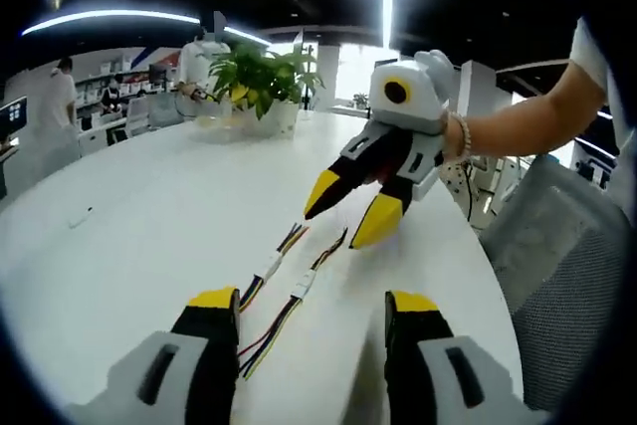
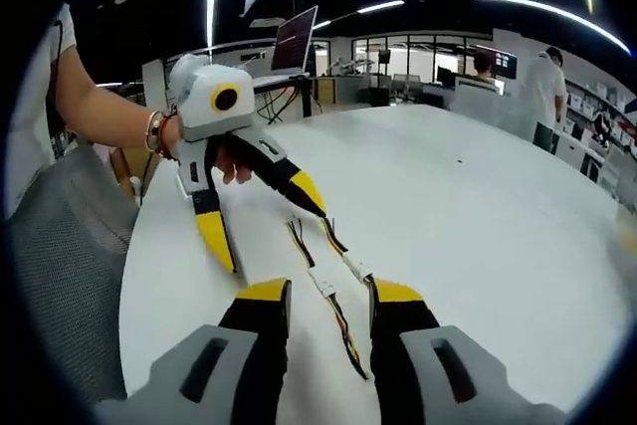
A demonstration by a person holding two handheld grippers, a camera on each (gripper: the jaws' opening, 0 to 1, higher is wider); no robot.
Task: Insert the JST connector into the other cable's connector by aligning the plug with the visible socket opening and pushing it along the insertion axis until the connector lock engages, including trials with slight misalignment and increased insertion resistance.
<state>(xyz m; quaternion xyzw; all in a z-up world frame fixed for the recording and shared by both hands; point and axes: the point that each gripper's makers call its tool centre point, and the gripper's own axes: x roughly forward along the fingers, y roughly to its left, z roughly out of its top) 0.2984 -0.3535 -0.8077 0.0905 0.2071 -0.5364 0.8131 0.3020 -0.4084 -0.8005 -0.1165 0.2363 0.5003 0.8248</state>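
Both my grippers, left and right, spread their fingers wide, empty; between them lie two light, limp cables; I'd grasp each rigid connector.

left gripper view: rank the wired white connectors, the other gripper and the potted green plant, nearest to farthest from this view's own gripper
1. Wired white connectors, on the table between its jaws.
2. Other yellow-tipped gripper, beyond, right of centre.
3. Potted green plant, far table edge.

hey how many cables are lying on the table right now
2. One cable lies nearer the left gripper's left jaw; the other cable lies beside it, toward the right gripper. Both grippers are open.
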